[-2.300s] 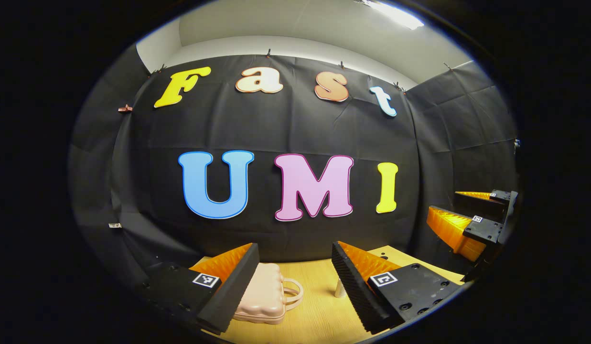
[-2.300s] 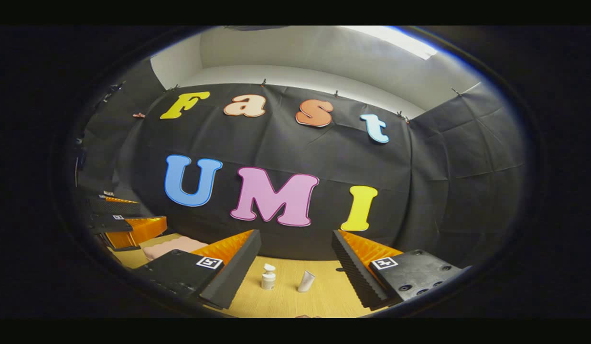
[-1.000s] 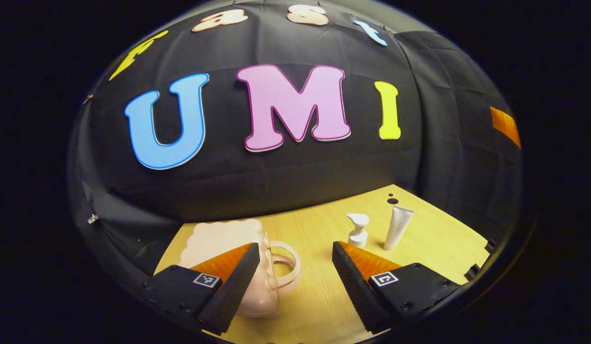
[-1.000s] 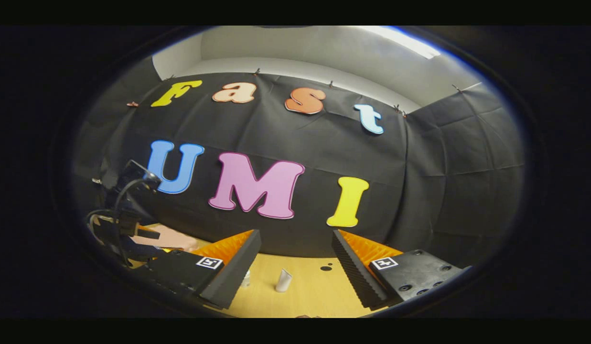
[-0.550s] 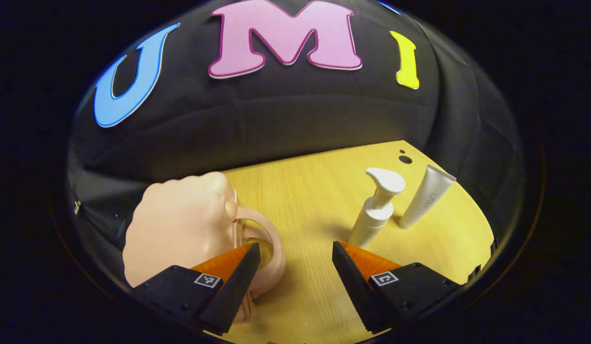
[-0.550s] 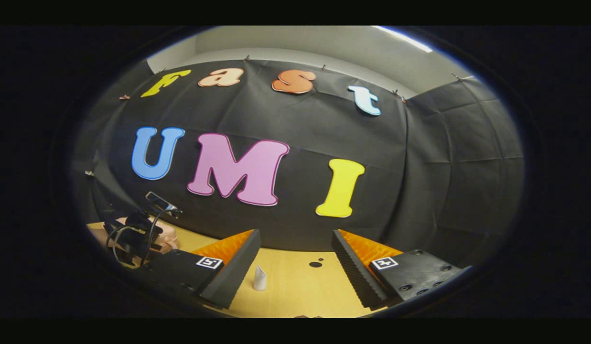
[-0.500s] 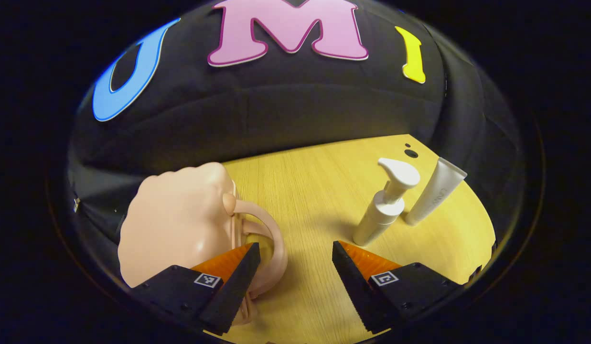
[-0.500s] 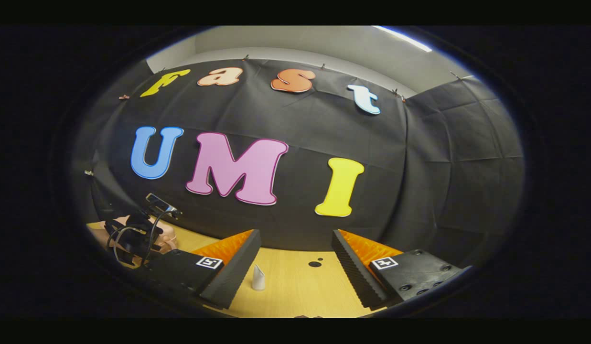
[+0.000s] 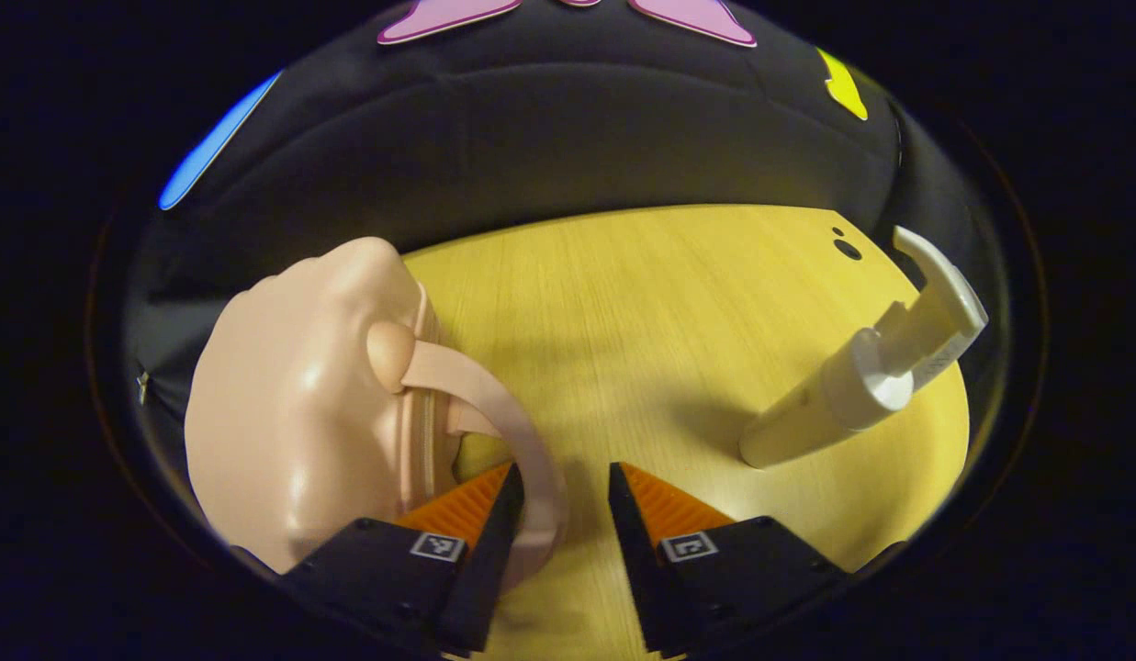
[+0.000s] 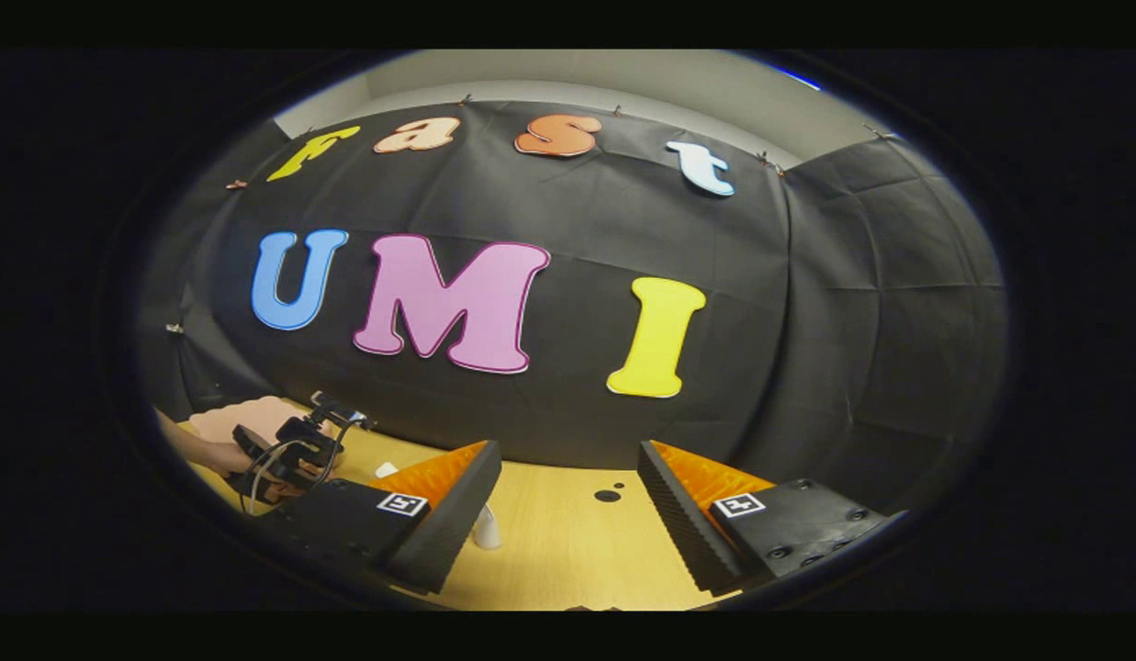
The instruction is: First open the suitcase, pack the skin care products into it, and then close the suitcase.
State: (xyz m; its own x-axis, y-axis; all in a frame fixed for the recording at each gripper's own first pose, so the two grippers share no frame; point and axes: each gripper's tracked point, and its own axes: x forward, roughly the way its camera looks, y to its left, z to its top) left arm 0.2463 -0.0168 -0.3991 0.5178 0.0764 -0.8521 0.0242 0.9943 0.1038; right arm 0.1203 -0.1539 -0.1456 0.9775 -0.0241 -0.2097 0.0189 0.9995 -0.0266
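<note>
Left gripper view, left claw [image 9: 564,514] narrowed astride suitcase handle [image 9: 494,413], grip unclear, right claw [image 10: 568,514] wide

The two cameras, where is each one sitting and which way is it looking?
Left gripper view: rides on the left gripper, low and tilted down at the table; its own two fingers straddle the handle of the pink suitcase, with the pump bottle to the right.
Right gripper view: rides on the right gripper, held higher, facing the booth wall; its own fingers show, wide apart.
Shared: the table, the suitcase, and the left gripper with the hand holding it.
</note>
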